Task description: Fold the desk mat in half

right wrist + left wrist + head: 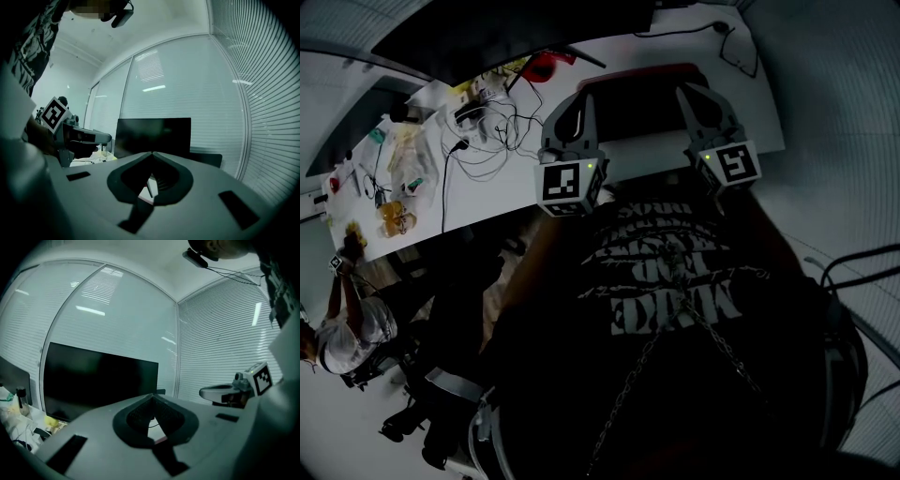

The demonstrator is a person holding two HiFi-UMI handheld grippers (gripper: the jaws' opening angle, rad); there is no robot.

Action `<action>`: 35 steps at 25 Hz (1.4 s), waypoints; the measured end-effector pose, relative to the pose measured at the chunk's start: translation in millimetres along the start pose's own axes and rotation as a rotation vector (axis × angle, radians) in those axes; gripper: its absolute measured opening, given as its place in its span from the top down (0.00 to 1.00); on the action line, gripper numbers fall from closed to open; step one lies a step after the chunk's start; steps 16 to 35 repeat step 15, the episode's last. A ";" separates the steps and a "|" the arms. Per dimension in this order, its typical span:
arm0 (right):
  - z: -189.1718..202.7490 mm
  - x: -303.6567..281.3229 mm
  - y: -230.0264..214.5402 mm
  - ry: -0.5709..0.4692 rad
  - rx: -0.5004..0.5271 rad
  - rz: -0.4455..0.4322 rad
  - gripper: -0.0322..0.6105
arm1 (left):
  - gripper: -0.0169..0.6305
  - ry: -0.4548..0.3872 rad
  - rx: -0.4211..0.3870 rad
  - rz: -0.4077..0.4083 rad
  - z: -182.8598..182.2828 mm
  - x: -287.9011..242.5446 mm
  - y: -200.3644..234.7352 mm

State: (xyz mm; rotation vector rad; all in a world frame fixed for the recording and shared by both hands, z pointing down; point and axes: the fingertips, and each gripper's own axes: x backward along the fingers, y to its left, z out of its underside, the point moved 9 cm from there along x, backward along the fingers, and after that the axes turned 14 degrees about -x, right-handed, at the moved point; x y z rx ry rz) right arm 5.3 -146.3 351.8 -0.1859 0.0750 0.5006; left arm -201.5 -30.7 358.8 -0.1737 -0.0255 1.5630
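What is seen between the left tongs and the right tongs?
In the head view, the dark desk mat with a red edge fills the gap between the left tongs and right tongs; a strip of white desk shows nearer the person.

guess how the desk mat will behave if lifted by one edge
Probably floppy: the desk mat looks thin and its red edge curves rather than running straight, so it should drape. Likely light for its spread; a low sheet on the desk, it shouldn't roll or tip.

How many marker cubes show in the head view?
2. The left cube sits centre-left, the right cube to its right, both by the near edge of the white desk. None appears hidden.
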 end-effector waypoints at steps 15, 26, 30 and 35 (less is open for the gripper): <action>14.0 8.6 39.0 -0.001 0.002 0.086 0.95 | 0.97 -0.022 0.031 0.057 5.9 23.5 20.7; 14.0 8.6 39.0 -0.001 0.002 0.086 0.95 | 0.97 -0.022 0.031 0.057 5.9 23.5 20.7; 14.0 8.6 39.0 -0.001 0.002 0.086 0.95 | 0.97 -0.022 0.031 0.057 5.9 23.5 20.7; 14.0 8.6 39.0 -0.001 0.002 0.086 0.95 | 0.97 -0.022 0.031 0.057 5.9 23.5 20.7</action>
